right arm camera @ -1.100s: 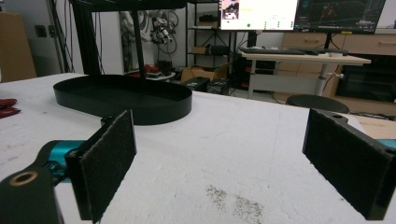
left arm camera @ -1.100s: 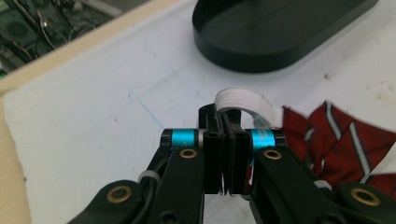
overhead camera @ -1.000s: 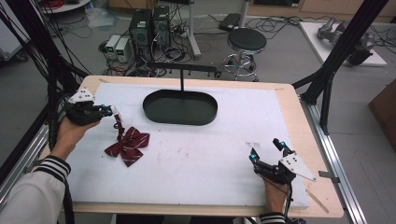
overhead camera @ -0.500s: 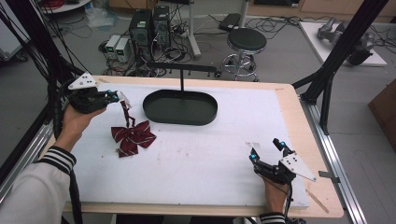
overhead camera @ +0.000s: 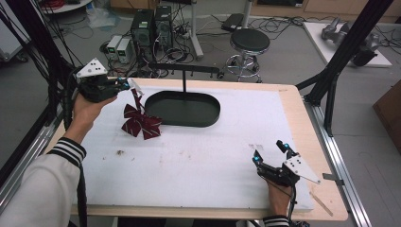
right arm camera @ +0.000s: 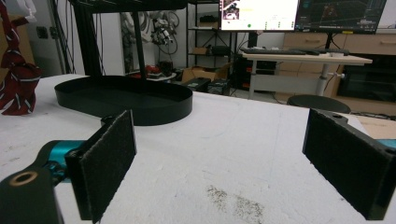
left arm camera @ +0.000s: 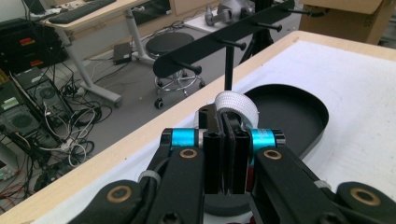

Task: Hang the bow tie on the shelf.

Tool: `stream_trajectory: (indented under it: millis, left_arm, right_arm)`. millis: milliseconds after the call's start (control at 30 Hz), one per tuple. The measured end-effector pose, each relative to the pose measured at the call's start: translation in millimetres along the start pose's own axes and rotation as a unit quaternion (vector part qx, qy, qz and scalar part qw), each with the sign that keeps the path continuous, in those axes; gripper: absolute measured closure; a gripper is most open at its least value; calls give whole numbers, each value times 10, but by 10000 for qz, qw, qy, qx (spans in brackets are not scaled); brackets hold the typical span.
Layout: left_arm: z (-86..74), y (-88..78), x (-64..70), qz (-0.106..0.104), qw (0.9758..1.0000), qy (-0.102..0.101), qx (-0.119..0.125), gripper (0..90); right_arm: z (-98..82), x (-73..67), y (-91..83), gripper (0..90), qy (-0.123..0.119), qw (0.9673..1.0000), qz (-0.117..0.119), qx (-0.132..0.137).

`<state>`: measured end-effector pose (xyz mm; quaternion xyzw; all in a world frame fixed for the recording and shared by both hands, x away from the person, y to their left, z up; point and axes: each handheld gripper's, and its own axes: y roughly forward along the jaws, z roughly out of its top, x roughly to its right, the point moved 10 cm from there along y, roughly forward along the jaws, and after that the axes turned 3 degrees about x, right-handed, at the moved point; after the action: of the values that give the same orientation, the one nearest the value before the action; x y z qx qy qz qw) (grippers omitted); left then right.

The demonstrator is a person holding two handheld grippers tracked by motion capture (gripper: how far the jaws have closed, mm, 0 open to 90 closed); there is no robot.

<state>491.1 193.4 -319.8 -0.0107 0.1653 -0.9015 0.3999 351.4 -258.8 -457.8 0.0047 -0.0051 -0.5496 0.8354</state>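
Your left gripper (overhead camera: 126, 85) is raised over the far left corner of the white table mat (overhead camera: 227, 146), with its jaws clamped together on the white strap (left arm camera: 236, 106) of a dark red striped bow tie (overhead camera: 140, 122). In the left gripper view the strap loops up out of the closed pads, just ahead of the jaw tips. In the high view the bow tie hangs below that gripper from its strap, tilted, with its lower edge at or just above the mat; contact with the mat cannot be told. It sits just beside the left end of the black oval tray (overhead camera: 184, 108), apart from the rim. A black post rises from the tray and carries a black peg bar (left arm camera: 229, 35) across its top; the bar lies ahead of your left gripper and above it.

Your right gripper (overhead camera: 270, 152) rests low at the near right of the mat, jaws wide apart with nothing between the pads (right arm camera: 109, 161). It is well apart from the tray and the bow tie.
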Motion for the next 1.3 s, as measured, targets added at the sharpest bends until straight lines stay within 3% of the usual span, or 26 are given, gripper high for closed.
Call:
stream_trajectory:
  millis: [467, 900, 1133, 1300]
  left_arm:
    - [289, 108, 24, 48, 9993, 31, 369, 875]
    - [552, 374, 13, 81, 9972, -2, 741, 875]
    - [606, 505, -48, 159, 9961, -15, 873, 875]
    - [584, 599, -138, 231, 9952, -177, 932, 875]
  right_arm:
    - [0, -1, 0, 88, -15, 10000, -6, -2]
    - [-2, -1, -3, 88, 35, 10000, 10, -4]
    - [-3, -2, -4, 88, 38, 10000, 16, -6]
    - [4, 7, -3, 88, 14, 10000, 3, 31]
